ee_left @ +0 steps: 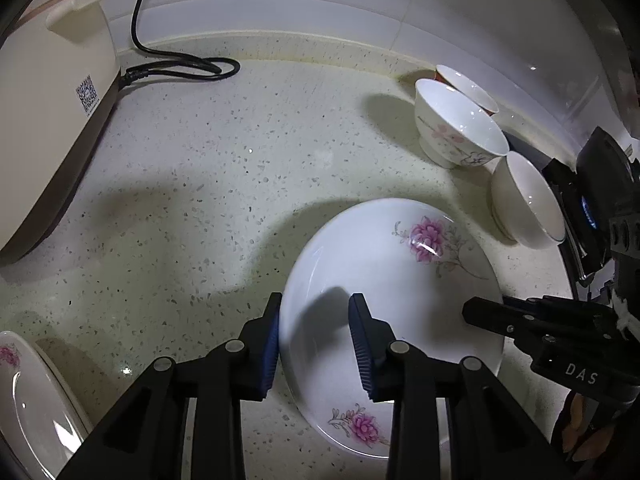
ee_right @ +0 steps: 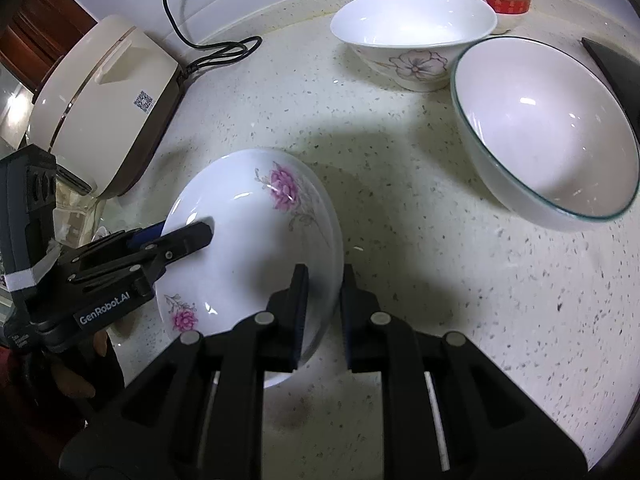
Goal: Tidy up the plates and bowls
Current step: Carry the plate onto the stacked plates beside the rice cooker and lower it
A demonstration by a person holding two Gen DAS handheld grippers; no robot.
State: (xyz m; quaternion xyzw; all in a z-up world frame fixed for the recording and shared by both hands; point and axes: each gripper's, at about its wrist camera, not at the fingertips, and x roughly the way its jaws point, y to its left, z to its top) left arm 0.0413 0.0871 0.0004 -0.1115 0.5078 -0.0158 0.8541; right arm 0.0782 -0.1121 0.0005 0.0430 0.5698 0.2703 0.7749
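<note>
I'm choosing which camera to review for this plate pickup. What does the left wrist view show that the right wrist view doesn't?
Only the left wrist view: a second pink-flowered plate at the lower left edge, and the left gripper straddling the rim of the flowered plate.

Only the right wrist view: the red outside of the far bowl, and the right gripper, jaws closed on that plate's opposite rim.

Both: that plate, three bowls, the cream rice cooker with its black cord, and the speckled counter.
</note>
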